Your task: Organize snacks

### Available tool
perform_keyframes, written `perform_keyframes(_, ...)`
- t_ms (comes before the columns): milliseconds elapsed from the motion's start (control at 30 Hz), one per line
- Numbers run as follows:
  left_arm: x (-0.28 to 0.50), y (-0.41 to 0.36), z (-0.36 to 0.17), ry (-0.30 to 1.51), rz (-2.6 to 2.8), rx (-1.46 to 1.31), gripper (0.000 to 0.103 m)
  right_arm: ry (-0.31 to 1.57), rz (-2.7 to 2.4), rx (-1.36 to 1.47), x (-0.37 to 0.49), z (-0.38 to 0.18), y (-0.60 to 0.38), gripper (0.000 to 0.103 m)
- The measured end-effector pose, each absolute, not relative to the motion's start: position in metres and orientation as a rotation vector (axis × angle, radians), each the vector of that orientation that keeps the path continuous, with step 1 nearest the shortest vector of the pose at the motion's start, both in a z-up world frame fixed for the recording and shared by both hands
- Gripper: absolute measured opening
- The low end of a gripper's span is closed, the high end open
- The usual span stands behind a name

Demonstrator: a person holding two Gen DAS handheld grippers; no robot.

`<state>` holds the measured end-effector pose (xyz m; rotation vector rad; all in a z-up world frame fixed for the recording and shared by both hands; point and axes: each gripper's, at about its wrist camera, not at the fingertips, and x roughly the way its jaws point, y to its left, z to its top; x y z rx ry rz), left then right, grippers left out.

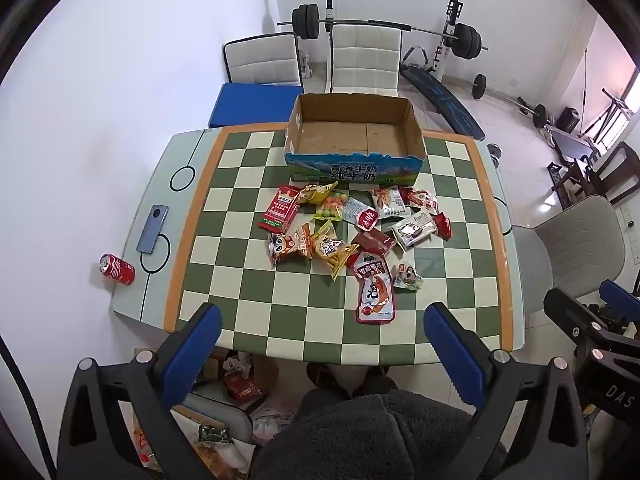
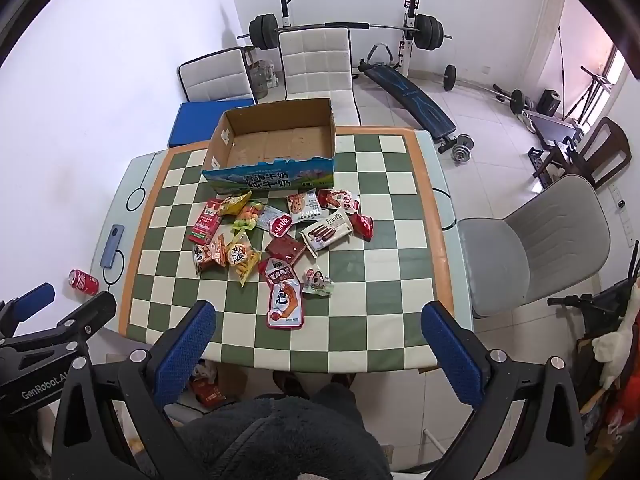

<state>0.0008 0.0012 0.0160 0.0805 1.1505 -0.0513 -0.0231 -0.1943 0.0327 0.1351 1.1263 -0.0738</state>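
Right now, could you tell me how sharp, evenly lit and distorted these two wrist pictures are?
Left wrist view: strong fisheye bending of the checkered table, dark vignette in the corners, snack packets sharp under soft, even light. Right wrist view: same curvature, and daylight from the window blows out the right edge; the milk carton box stays in focus.

Even, bright daylight from a window [image 1: 628,92] at right, soft shadows on the wall [image 2: 100,80], mild glare on the floor tiles [image 1: 548,200]; both fisheye views sharp centrally, strongly bowed toward the edges, with black vignetted corners.
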Motion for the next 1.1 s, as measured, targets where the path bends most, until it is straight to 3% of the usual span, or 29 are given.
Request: perform_keyframes(1100,-0.005,-0.002,0.022,1.130,-0.048,0.070,0.103,1.109,-0.065,0.141,-0.032,0.047,-0.195,0.103)
